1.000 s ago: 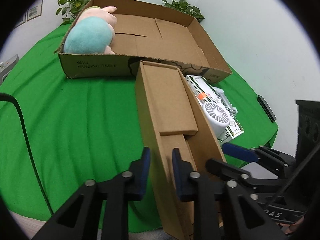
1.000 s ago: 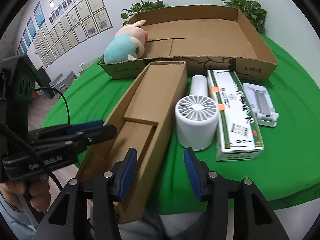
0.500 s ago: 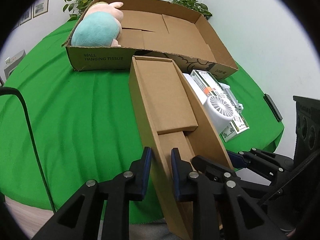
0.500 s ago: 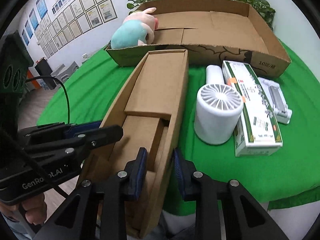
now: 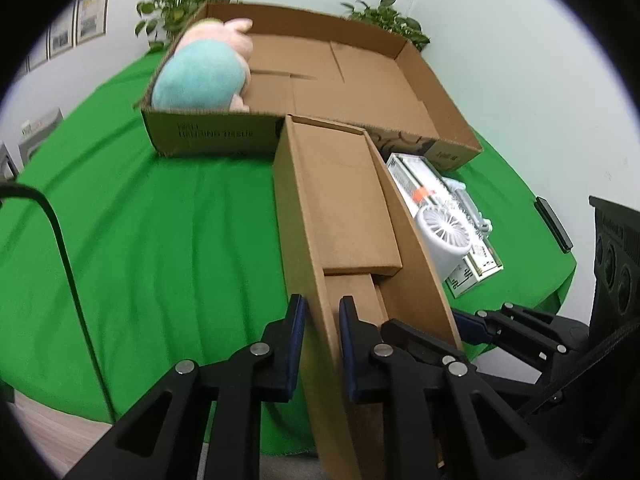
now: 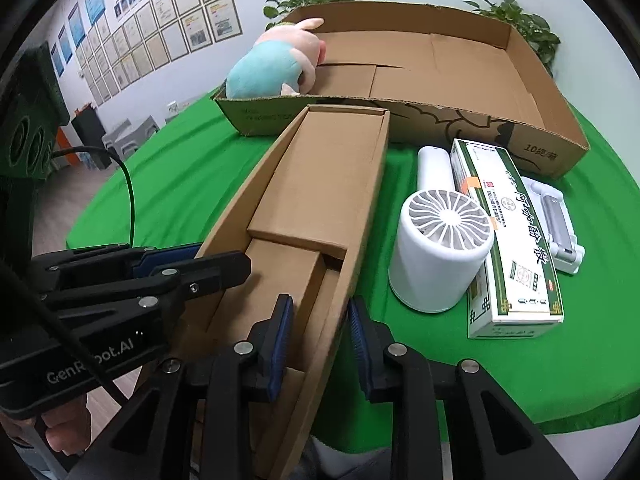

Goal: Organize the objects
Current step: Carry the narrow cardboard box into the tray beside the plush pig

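A long narrow open cardboard box reaches from the table's near edge to the big cardboard tray. My left gripper is shut on the narrow box's left wall. My right gripper is shut on its right wall. A plush pig lies in the tray's left corner. A white fan, a green-and-white carton and a white stand lie right of the narrow box.
A green cloth covers the round table. A black cable crosses its left side. A dark phone-like slab lies at the far right edge. Potted plants stand behind the tray.
My right gripper has closed from open onto the narrow box's right wall. The narrow box has shifted slightly with both grippers on it.
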`<act>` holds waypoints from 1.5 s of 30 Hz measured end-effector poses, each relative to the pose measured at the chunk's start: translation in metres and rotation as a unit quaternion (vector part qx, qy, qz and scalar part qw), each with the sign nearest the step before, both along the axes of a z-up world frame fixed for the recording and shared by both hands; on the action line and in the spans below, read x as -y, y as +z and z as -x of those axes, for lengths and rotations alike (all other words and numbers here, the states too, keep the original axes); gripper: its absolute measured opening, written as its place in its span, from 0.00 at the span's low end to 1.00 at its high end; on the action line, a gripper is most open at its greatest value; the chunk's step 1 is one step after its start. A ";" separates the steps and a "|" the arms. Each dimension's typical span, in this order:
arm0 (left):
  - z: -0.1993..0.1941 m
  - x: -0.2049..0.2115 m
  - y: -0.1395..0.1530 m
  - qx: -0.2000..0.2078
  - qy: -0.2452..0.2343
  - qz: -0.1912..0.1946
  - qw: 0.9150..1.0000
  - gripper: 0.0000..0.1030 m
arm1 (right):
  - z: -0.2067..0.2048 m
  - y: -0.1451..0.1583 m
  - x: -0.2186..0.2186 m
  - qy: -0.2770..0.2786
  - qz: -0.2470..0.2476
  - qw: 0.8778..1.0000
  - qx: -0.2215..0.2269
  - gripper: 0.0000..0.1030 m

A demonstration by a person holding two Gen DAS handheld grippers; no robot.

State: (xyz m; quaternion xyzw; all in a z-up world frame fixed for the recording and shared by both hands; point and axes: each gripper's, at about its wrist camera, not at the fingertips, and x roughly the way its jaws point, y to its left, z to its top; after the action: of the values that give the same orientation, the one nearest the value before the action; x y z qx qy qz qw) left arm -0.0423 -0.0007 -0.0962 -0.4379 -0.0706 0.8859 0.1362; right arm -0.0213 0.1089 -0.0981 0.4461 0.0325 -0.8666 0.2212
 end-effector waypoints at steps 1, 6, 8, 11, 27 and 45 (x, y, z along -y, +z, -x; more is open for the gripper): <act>-0.001 0.000 0.004 -0.008 -0.001 -0.001 1.000 0.16 | -0.002 0.002 -0.001 -0.002 0.006 1.000 -0.006 0.25; -0.006 0.000 0.023 -0.047 -0.001 0.000 0.999 0.16 | -0.006 0.020 -0.004 -0.005 0.016 0.999 -0.040 0.25; -0.004 -0.001 0.029 -0.053 -0.001 0.000 0.999 0.16 | -0.006 0.028 -0.005 -0.008 0.022 0.998 -0.050 0.25; 0.000 -0.004 0.038 -0.068 0.001 0.002 0.998 0.16 | -0.002 0.039 -0.008 -0.010 0.030 0.998 -0.060 0.25; 0.042 -0.013 0.086 -0.127 0.005 0.002 0.992 0.16 | 0.033 0.098 -0.012 -0.025 0.047 0.990 -0.128 0.23; 0.105 -0.014 0.141 -0.177 0.003 -0.009 0.984 0.16 | 0.095 0.174 -0.021 -0.043 0.072 0.979 -0.184 0.23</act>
State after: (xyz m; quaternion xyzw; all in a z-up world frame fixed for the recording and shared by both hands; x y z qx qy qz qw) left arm -0.1474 0.0137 0.0445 -0.2725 -0.0543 0.9492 0.1478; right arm -0.1159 0.1301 0.0761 0.2634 -0.0087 -0.9426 0.2052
